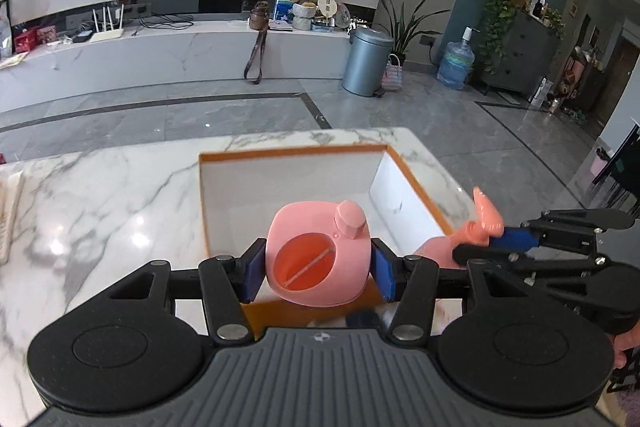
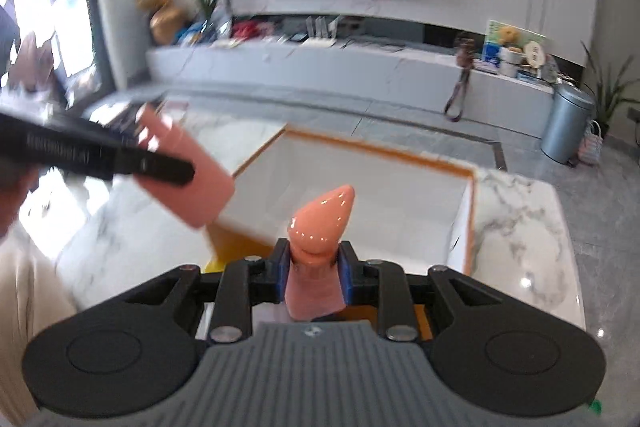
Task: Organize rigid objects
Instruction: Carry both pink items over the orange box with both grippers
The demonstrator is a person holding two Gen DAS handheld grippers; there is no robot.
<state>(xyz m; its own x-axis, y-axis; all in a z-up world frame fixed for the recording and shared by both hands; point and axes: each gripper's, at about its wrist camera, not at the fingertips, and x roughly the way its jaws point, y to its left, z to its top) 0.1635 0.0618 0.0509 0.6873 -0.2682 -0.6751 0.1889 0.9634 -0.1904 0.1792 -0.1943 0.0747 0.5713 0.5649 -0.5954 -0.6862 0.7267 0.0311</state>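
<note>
My left gripper (image 1: pixel 318 269) is shut on a pink toy watering can (image 1: pixel 318 259), its round opening facing the camera, held over the near edge of an orange-rimmed white box (image 1: pixel 288 153). My right gripper (image 2: pixel 314 277) is shut on a pink toy with a glossy pointed tip (image 2: pixel 322 223), held above the near side of the same box (image 2: pixel 384 147). In the left wrist view the right gripper (image 1: pixel 476 241) shows at the right with that pink toy (image 1: pixel 486 217) in it. In the right wrist view the left gripper's finger (image 2: pixel 152 161) and the blurred pink can (image 2: pixel 184 179) appear at the left.
The box stands on a white marble table (image 1: pixel 100 211); its inside looks white and bare. Beyond the table lie a grey tiled floor, a TV bench and a metal bin (image 1: pixel 366 61). A person's hand (image 1: pixel 624 345) shows at the right edge.
</note>
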